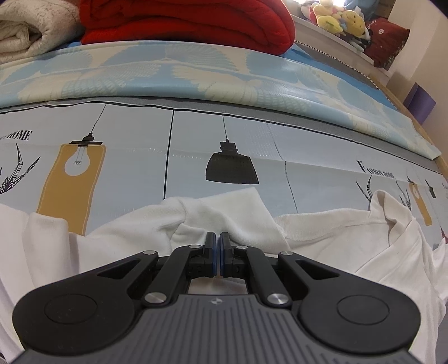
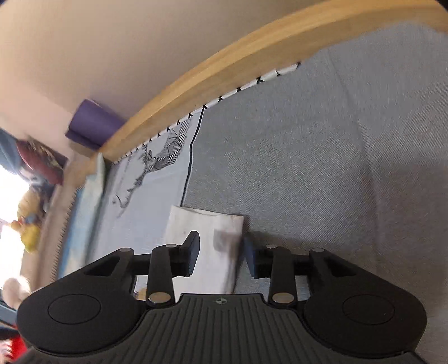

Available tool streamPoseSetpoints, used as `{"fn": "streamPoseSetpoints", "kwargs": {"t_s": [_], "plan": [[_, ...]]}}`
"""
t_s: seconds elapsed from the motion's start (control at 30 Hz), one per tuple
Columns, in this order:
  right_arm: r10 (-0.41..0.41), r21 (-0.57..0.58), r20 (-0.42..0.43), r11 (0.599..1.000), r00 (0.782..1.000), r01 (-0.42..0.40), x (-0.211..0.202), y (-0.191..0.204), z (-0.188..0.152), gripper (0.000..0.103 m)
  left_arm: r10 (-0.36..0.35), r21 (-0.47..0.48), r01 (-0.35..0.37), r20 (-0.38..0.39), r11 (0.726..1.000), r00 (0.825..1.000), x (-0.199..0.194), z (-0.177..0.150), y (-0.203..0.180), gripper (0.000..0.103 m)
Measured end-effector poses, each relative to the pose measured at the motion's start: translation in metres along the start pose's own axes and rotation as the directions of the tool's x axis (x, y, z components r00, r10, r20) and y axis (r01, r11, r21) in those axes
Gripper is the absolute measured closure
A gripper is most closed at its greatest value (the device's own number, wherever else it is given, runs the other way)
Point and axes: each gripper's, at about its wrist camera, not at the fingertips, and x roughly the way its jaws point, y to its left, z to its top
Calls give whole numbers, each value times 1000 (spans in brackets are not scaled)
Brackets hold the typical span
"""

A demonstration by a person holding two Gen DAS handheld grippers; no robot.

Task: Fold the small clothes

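A white shirt (image 1: 322, 238) lies crumpled across a printed mat (image 1: 134, 168) with lamp pictures. My left gripper (image 1: 217, 238) is shut on a raised fold of the white shirt near its middle. In the right wrist view a white sleeve end (image 2: 207, 240) lies flat on grey fabric (image 2: 322, 168). My right gripper (image 2: 219, 246) is open, its fingers either side of the sleeve end, just above it. The view is blurred by motion.
A red blanket (image 1: 184, 25) and a beige blanket (image 1: 28, 33) are stacked at the back on a blue leaf-print sheet (image 1: 196, 72). Plush toys (image 1: 341, 19) sit on a ledge. A wooden bed rail (image 2: 224, 72) and a purple roll (image 2: 95, 126) border the mat.
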Motion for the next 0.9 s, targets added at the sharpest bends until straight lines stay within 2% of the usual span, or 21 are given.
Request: {"fn": "streamPoseSetpoints", "kwargs": {"t_s": [0.07,0.1,0.13,0.23,0.33,0.4,0.47,0.53,0.57,0.63,0.7,0.77,0.8,0.83,0.87,0.9], "plan": [[10,9,5,1000,1000,-10,5,1,0,72,4,-20,-4,-4,1000,1000,-6,3,0,99],[10,0,11,1000,1000,-10,5,4,0,89,9,-46,-8,1,999,1000,-13,5,1,98],[10,-6,19,1000,1000,-10,5,7,1,92,16,-79,-14,15,997,1000,-23,7,2,98],[28,0,96,1000,995,-28,-7,22,-1,95,58,-128,-51,49,990,997,-66,17,-1,97],[52,-134,161,990,986,-30,-31,61,-11,95,124,-158,-117,32,980,992,-113,25,-1,97],[75,-233,196,972,978,-27,-51,94,-25,95,110,-209,-98,49,973,993,-150,25,7,97],[116,-327,216,944,969,-40,-80,124,-41,96,81,-220,-59,90,974,993,-186,20,16,92],[204,-446,214,891,955,-91,-112,160,-66,96,75,-223,-42,141,974,987,-218,11,28,84],[266,-510,199,850,943,-132,-131,178,-83,96,82,-234,-43,161,971,983,-230,7,34,82],[387,-647,130,730,913,-218,-165,216,-128,96,119,-261,-65,195,963,974,-246,-4,51,82],[499,-741,12,586,866,-327,-198,248,-184,96,162,-302,-106,169,948,972,-249,-15,70,82],[566,-794,-138,428,813,-432,-223,272,-251,95,179,-334,-126,134,934,975,-246,-22,86,82],[579,-804,-221,348,785,-483,-233,281,-290,95,186,-346,-136,116,928,976,-244,-25,92,82],[576,-799,-299,285,761,-530,-240,288,-326,94,189,-350,-140,109,926,976,-243,-27,96,82],[552,-781,-392,224,736,-584,-244,292,-364,91,193,-344,-146,105,927,976,-242,-27,99,82],[493,-752,-501,158,711,-640,-244,294,-406,85,198,-333,-154,101,930,975,-240,-29,103,82]]}}
